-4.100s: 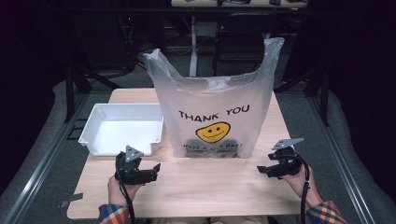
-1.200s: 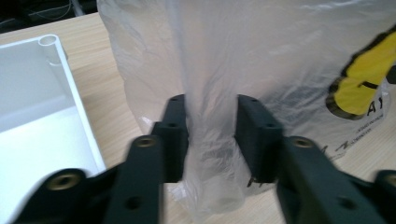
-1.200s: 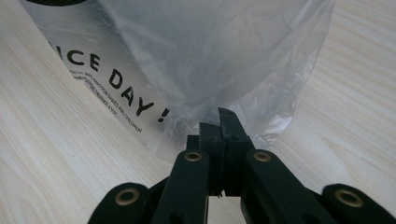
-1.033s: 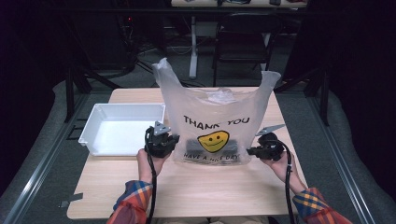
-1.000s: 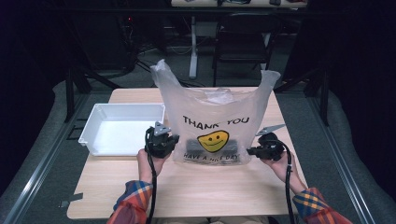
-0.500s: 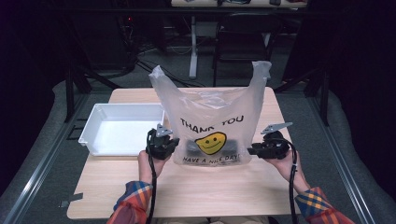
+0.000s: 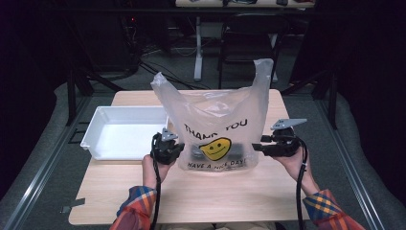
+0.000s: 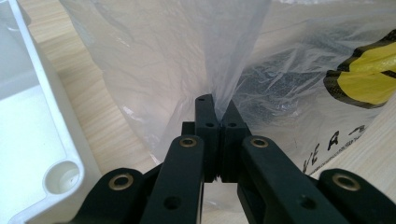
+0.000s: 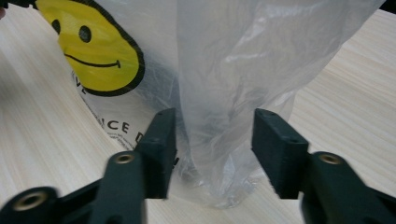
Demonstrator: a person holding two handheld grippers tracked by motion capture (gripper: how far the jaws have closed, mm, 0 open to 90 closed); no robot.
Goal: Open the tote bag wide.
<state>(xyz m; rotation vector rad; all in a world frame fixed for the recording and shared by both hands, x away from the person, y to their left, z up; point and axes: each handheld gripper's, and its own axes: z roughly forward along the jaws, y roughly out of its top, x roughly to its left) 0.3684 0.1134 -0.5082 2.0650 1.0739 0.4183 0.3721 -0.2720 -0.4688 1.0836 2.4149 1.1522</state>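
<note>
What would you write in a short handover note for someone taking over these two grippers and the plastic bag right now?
Left gripper: shut on the plastic bag's left side, low down.
Right gripper: jaws have just been opening; a fold of the bag's right side sits between them, not pressed.
The bag stands upright on the table, something dark inside, beside the white tray.
Done: bag gripped on the left side.
Left: probably regrip on the right; the dark contents are not yet out.
</note>
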